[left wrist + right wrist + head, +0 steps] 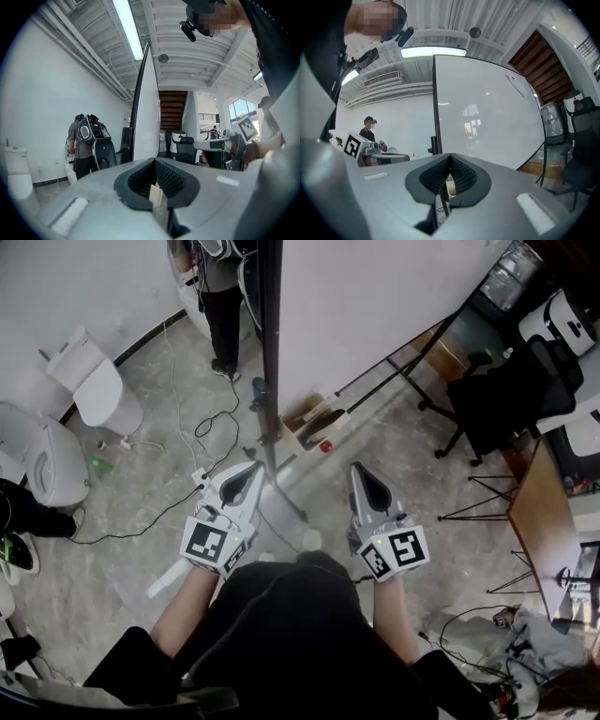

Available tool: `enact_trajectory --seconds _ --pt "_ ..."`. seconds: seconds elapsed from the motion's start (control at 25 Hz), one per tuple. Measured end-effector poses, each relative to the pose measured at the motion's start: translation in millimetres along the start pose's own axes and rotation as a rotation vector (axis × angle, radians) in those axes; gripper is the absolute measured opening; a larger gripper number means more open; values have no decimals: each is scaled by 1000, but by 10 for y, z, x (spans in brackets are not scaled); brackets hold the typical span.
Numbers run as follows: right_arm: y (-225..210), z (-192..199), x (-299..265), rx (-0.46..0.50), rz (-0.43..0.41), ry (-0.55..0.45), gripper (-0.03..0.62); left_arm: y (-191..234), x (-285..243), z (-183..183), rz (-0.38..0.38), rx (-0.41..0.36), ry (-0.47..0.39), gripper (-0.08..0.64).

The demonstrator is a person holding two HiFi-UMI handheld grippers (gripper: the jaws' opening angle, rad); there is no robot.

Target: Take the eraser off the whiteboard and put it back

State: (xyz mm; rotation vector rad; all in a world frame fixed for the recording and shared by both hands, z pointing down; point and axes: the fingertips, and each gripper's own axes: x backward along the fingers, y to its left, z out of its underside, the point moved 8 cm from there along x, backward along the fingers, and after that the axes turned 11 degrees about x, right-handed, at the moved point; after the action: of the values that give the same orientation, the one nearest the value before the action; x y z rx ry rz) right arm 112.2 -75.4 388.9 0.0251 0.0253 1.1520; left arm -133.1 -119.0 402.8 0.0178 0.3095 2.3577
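The whiteboard [375, 306] stands just ahead of me, its black edge post [271, 352] running up the middle of the head view. My left gripper [251, 469] points level at the post, jaws together with nothing between them. My right gripper [360, 469] points at the white face, shut and empty as well. In the right gripper view the board [487, 117] fills the middle behind the shut gripper [450, 157]; a thin grey thing [518, 87] sits high on it, and I cannot tell if that is the eraser. The left gripper [153, 162] sees the board [146, 112] edge-on.
A cardboard box [314, 422] lies at the board's foot, among stand legs and floor cables [202, 432]. Toilets [94, 382] stand at the left and a person [221, 296] stands behind the board. A black office chair [506, 399] and a wooden desk [544, 512] are at the right.
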Motion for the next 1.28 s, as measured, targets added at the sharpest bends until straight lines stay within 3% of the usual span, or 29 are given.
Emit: enact_trajectory --seconds 0.4,0.48,0.76,0.96,1.28 --pt "-540 338 -494 39 -96 72 16 -64 -411 5 -87 13 -8 6" --pt "-603 422 -575 39 -124 86 72 -70 -441 17 -112 16 -6 6" --pt "-803 644 -811 5 -175 123 156 -125 -536 25 -178 18 -5 6" --pt "-873 773 -977 22 -201 164 265 -128 -573 70 -214 23 12 6" --pt "-850 962 -1174 -3 -232 208 341 -106 -514 47 -256 36 -15 6"
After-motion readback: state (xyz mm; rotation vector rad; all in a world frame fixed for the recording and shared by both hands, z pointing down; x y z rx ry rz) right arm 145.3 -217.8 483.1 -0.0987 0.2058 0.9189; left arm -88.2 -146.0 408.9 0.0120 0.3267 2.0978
